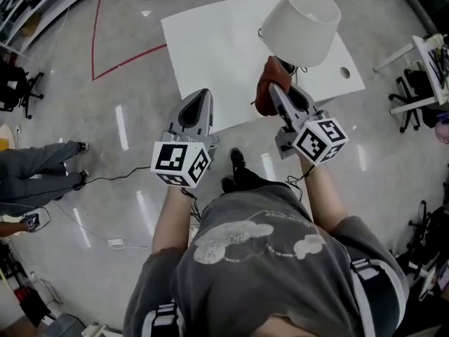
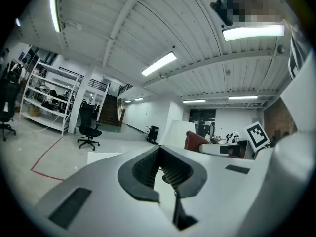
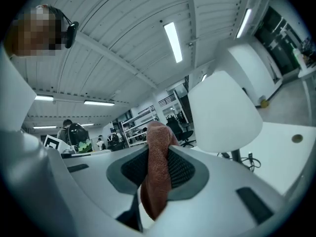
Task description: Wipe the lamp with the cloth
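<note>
1. The left gripper (image 1: pixel 202 95) hovers at the white worktop's (image 1: pixel 210 48) near corner, its jaws closed on nothing.
2. The right gripper (image 1: pixel 273 88) clamps a rust-red woven cloth (image 1: pixel 262 93).
3. Just beyond the cloth, a white-shaded lamp (image 1: pixel 302 23) stands on the worktop.

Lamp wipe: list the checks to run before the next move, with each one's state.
1. Right gripper clamped on cloth: ok.
2. Contact of cloth with lamp shade: not ok, a gap shows between them.
3. The lamp stands upright on table: ok.
4. Left gripper empty, jaws together, away from the lamp: ok.
5. The cord beside the lamp is clear of the wiping path: cannot tell.
</note>
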`<state>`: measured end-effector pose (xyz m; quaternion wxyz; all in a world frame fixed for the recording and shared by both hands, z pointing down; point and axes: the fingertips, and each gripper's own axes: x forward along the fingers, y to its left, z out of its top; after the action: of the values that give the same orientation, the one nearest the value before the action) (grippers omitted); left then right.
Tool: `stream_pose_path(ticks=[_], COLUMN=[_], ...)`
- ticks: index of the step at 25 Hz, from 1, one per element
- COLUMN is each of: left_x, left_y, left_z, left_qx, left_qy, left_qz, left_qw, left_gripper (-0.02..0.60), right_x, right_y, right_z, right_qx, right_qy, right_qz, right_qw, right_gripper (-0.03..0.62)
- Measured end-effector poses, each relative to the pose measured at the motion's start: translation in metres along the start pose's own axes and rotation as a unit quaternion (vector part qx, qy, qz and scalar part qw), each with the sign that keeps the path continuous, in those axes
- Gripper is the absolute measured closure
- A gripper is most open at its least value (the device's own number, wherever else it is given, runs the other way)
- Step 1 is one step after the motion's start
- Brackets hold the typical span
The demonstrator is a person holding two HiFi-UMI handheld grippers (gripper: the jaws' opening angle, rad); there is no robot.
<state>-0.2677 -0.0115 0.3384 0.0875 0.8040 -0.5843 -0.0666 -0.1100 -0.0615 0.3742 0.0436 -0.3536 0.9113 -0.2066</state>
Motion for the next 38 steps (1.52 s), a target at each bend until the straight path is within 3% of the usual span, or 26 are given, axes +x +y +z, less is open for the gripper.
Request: stream_pose_path(ticks=[5, 12, 18, 22, 29, 33, 38], left_x=[0.053, 0.126, 0.162, 0.182, 0.222, 0.241, 0.262], left_y=[0.019, 0.041, 0.050, 0.056, 0.088, 0.082, 0.076], left_z=[0.015, 0.035, 0.034, 0.032, 0.022, 0.047, 0.068], left_qx=[0.012, 0.023, 0.027, 0.029, 0.025, 0.032, 0.028], left_qy=[0.006, 0.020, 0.034, 0.030, 0.045, 0.050, 0.036], left_qz=[-0.030, -0.060, -0.105, -0.152, -0.260, -0.324, -0.377], left_qw=[0.9995, 0.9977, 0.9935, 0.9875, 0.9643, 0.9440, 0.9251], left_gripper=[0.575, 0.575, 0.575, 0.575, 0.575, 0.575, 0.575], right_x=[0.039, 0.100, 0.125, 0.131, 0.158, 0.157, 0.157], right_y=[-0.020, -0.019, -0.025, -0.035, -0.044, -0.038, -0.043], right_z=[0.009, 0.039, 0.036, 0.025, 0.029, 0.081, 0.118], right_qx=[0.022, 0.023, 0.015, 0.021, 0.013, 0.000, 0.009], right_qy=[-0.019, -0.047, -0.055, -0.063, -0.127, -0.166, -0.208], right_qz=[-0.025, -0.013, -0.053, -0.102, -0.217, -0.292, -0.369], right_qw=[0.999, 0.999, 0.997, 0.993, 0.968, 0.942, 0.906], right_gripper=[0.508, 0.508, 0.508, 0.508, 0.508, 0.508, 0.508])
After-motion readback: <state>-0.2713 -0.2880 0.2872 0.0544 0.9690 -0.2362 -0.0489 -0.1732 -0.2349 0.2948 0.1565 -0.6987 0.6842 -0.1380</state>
